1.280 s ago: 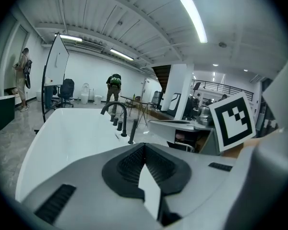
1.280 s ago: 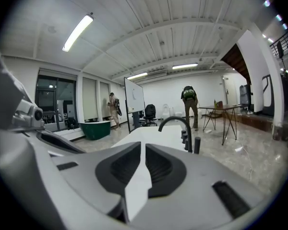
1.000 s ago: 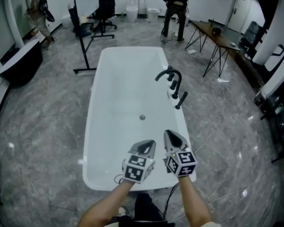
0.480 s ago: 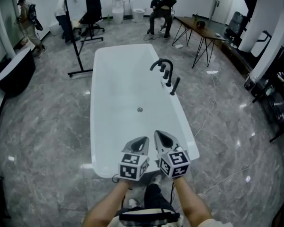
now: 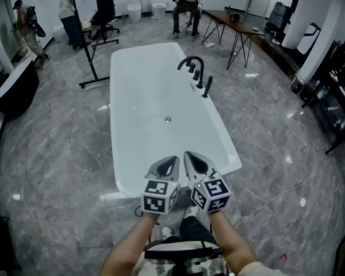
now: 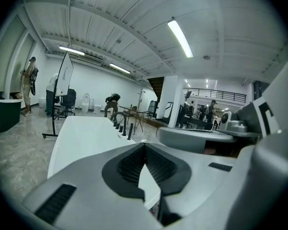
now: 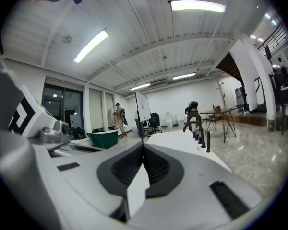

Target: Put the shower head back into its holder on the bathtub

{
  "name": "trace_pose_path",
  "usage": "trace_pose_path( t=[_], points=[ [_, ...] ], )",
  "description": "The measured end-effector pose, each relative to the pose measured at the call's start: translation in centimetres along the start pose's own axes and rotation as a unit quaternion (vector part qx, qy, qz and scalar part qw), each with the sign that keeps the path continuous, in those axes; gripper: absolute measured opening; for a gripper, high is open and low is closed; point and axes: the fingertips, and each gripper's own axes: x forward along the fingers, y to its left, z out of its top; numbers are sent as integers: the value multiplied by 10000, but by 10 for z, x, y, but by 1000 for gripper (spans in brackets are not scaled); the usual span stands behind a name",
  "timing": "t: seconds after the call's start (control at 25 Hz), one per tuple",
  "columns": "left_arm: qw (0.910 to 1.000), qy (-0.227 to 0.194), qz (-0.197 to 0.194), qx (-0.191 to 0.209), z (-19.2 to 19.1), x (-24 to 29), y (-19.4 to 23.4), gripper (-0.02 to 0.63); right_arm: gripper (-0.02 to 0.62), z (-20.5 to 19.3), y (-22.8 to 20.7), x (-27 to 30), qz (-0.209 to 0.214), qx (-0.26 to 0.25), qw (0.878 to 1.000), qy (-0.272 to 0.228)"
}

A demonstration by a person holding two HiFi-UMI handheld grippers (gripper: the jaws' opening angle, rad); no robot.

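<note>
The white bathtub point(image 5: 114, 132) runs away from me in the head view. On its right rim stand a black arched faucet point(image 5: 191, 64), two knobs and the black shower head point(image 5: 207, 87), a slim rod standing upright beside them. My left gripper point(image 5: 168, 164) and right gripper point(image 5: 194, 160) hover side by side just short of the tub's near end, both shut with nothing between the jaws and far from the shower head. The left gripper point(image 6: 145, 146) looks along the tub point(image 6: 81, 133) toward the shower head point(image 6: 130, 131). The right gripper point(image 7: 143, 147) sees the shower head point(image 7: 208, 142) too.
A black stand point(image 5: 92, 62) is left of the tub's far end, and a dark tub point(image 5: 11, 91) lies at far left. A thin-legged table point(image 5: 236, 25) stands at back right. Several people work along the back wall. A cable point(image 5: 259, 200) trails across the marble floor on the right.
Both grippers and my view have drawn back from the tub. They were over its near rim and now hang in front of its end, and the faucet looks farther off.
</note>
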Motion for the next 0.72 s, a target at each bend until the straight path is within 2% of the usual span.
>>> trace_pose_path(
  t=[0.2,0.72],
  points=[
    [10000,-8,-39,9,-10,-16,-10,7,9,-1,10,-18,-52,-40,10000,-51],
    [9999,-31,-57,90,-3,-29,-43,8,9,4,11,-53,-106,-81,9999,-60]
  ],
)
